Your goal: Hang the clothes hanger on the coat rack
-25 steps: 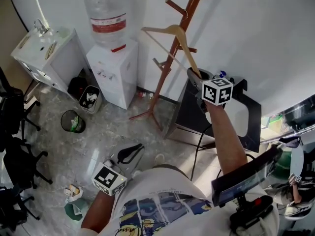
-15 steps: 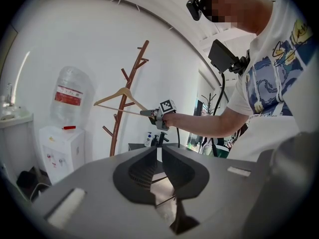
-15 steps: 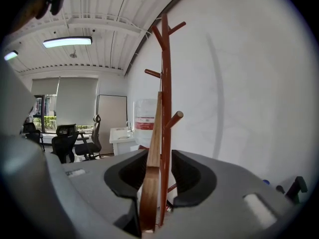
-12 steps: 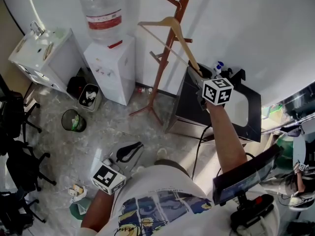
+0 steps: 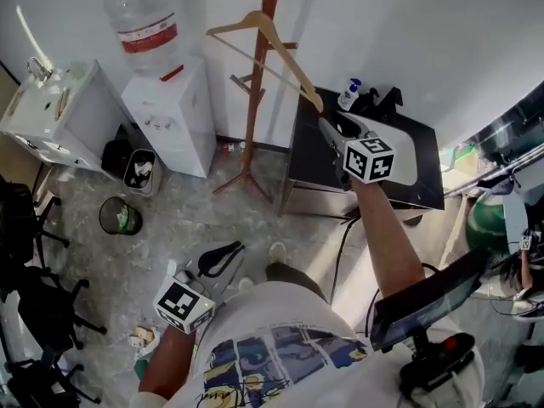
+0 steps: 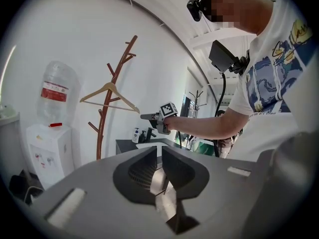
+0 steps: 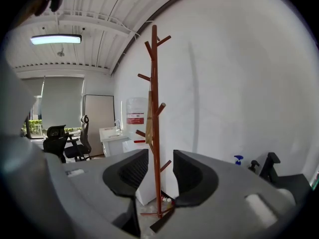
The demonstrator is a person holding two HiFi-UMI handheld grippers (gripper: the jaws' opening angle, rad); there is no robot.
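White cotton with a blue and yellow print, the person's shirt (image 5: 272, 355), fills the bottom of the head view. Just beside it, low over the grey marbled floor (image 5: 170, 219), is the left gripper (image 5: 223, 257). It is made of matte grey plastic with ribbed black pads. In its own view the pads appear to be together, with only a thin slit between them and nothing inside.

Further out, the right gripper (image 5: 326, 124) is held on a stretched arm above a black table (image 5: 425, 172). Its jaws are opening, and the gap between them is wide and empty. Only the far pole shows through it.

Just in front of these jaws is the clothes hanger (image 5: 291, 53), made of pale smooth wood in a flat triangle shape with a thin lower bar. It hangs by its hook from a peg of the coat rack (image 5: 252, 117). Its long axis lies nearly level. One end points toward the right gripper and comes very close to the jaw tips, and the other end points toward the water bottle (image 5: 144, 24). In the right gripper view the hanger shows edge-on, as a narrow strip beside the pole.

The coat rack is a slim pole of red-brown wood with short pegs slanting upward and spread feet. It stands between the white water dispenser (image 5: 174, 121) and the table, near the plain white wall (image 5: 442, 32).
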